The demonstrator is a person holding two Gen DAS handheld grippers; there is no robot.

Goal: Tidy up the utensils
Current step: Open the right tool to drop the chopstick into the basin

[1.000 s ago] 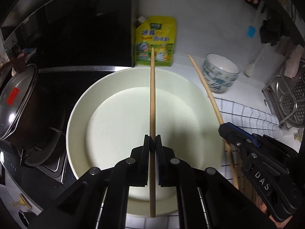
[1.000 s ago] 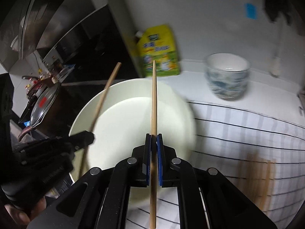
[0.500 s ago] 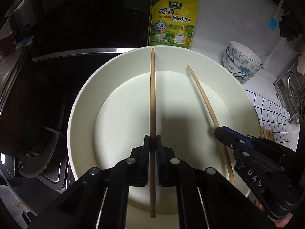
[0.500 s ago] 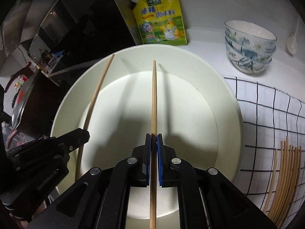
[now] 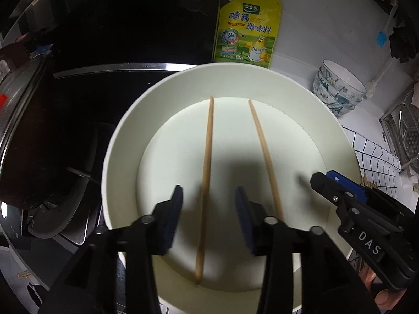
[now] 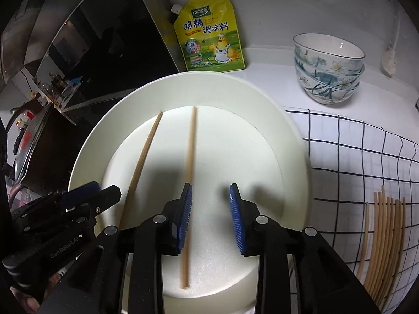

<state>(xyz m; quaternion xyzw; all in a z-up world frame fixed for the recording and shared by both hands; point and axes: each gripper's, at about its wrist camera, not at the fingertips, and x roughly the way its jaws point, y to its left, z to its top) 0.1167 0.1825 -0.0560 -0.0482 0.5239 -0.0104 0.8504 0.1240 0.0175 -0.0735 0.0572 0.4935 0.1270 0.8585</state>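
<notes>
Both claws stand open over the plate [image 5: 125,141], gripping nothing. The left claw [image 5: 208,225] straddles the left chopstick [image 5: 207,162]; the right claw [image 6: 210,216] has the right chopstick [image 6: 189,157] just by its left pad [image 6: 184,214], perhaps touching it.

The step in hand looks like letting go, and doing it well means lifting each claw straight up, with the pads wide, so neither stick gets nudged or rolled. The right claw needs the most care, since its stick runs so near that pad.

Both sticks lie in the plate's flat well, side by side and a little apart. Their long axes run from the near rim toward the far rim, pointing at the yellow pouch [image 6: 212,31]. They are almost parallel, closing slightly at the far ends.

More chopsticks [image 6: 385,238] wait on the checked cloth [image 6: 366,144] to the right, so I judge the job is not yet done.
</notes>
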